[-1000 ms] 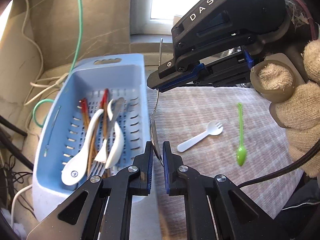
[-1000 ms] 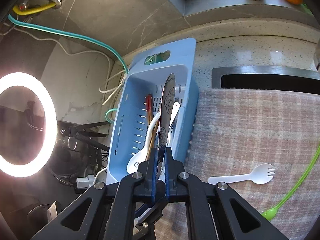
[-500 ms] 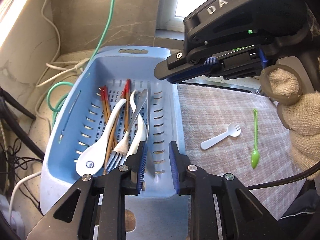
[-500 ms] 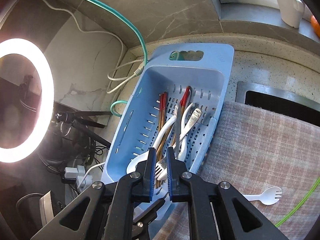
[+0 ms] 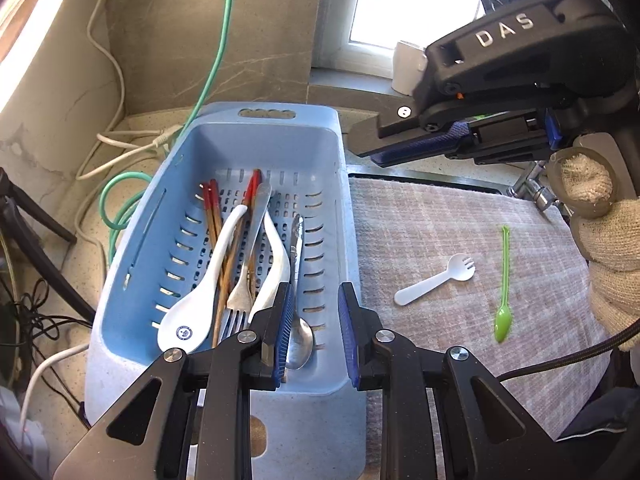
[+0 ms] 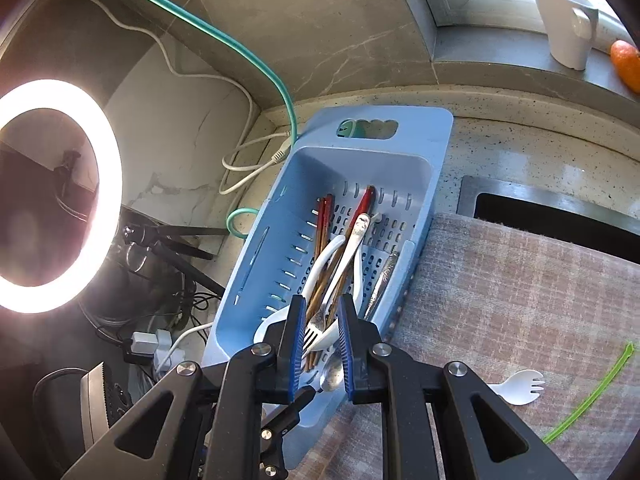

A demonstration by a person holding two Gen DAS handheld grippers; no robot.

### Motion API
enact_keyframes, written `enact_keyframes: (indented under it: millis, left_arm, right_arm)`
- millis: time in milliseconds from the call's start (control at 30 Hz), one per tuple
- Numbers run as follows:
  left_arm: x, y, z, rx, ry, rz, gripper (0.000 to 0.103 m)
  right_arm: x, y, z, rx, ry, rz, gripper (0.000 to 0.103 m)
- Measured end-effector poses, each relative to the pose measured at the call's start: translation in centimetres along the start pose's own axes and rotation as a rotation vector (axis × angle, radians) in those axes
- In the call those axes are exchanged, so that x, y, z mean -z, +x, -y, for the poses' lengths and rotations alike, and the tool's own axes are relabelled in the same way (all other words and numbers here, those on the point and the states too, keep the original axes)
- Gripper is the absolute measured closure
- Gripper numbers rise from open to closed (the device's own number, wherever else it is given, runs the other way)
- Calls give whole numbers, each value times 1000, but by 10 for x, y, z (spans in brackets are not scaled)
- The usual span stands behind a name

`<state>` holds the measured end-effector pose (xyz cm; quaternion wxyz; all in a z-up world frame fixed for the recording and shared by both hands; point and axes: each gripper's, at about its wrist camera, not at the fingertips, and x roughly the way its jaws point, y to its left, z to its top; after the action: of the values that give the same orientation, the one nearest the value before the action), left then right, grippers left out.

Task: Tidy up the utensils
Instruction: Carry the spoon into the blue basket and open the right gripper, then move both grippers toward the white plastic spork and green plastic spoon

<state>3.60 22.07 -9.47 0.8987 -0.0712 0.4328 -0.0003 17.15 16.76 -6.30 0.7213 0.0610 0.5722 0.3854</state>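
Behind the left gripper (image 5: 313,330)'s near finger the second white spoon (image 5: 276,258)'s bowl and the chopsticks (image 5: 228,264)' tips are hidden, the right gripper (image 6: 319,346)'s fingers cover the fork (image 6: 314,330)'s outer tines, and the green pick (image 6: 588,394) runs off the frame's right edge.

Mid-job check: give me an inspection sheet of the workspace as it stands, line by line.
Surface: speckled counter with a checked cloth beside the basket.
Job's things: blue basket holds chopsticks, white spoons, a fork and a metal spoon; white spork and green spoon lie on the cloth.
Clutter: white jug and orange fruit on the sill.
Grippers: left gripper open, empty; right gripper opening, empty.
Cables: green hose, white cable.
Surroundings: ring light, window.
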Motion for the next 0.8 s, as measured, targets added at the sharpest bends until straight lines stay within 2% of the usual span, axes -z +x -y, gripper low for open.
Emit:
enact_keyframes:
  millis: [100, 200, 500, 600, 667, 800]
  left_arm:
    - [-1, -3, 4, 7, 11, 2, 82]
    - [-2, -3, 10, 17, 22, 2, 82]
    - [-3, 7, 39, 74, 86, -21, 82]
    - [-3, 14, 53, 100, 115, -40, 82]
    - [-2, 19, 62, 116, 138, -57, 75]
    - [-2, 30, 82, 145, 188, -85, 74]
  right_arm:
    - [3, -13, 8, 8, 1, 17, 86]
    - [7, -30, 17, 29, -7, 50, 77]
    - [31, -85, 60, 150, -29, 137, 71]
    - [42, -97, 82, 180, -1, 139, 71]
    - [49, -102, 97, 191, 16, 129, 71]
    - [64, -103, 125, 228, 53, 102, 71]
